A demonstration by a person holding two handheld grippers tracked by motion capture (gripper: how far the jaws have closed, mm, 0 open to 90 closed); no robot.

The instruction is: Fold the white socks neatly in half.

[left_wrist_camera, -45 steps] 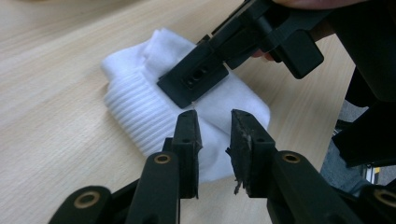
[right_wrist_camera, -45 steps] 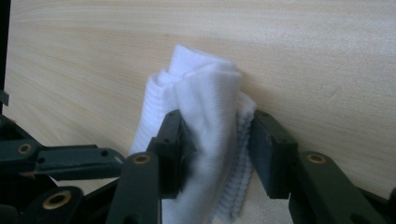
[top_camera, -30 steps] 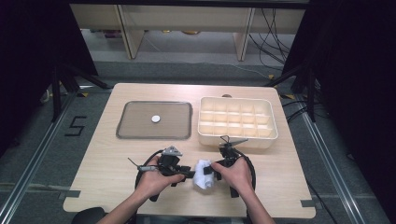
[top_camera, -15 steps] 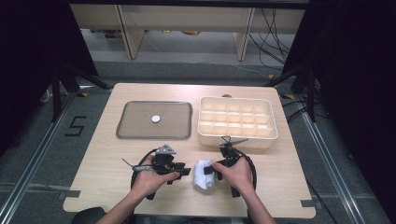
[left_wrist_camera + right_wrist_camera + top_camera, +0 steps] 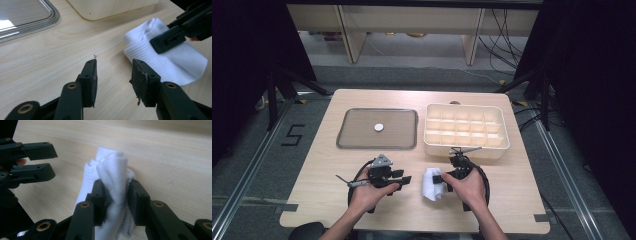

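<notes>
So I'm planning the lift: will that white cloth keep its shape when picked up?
Probably not: the white cloth bunches into soft folds between the right gripper, so it likely droops. It looks light, and its ribbed knit should resist slipping.

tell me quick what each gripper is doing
left gripper: open, nothing between its jaws, just been opening
right gripper: shut on the white cloth

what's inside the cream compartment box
The cream compartment box shows rows of empty cells in the high view; its near wall hides the floors of the front row.
</notes>
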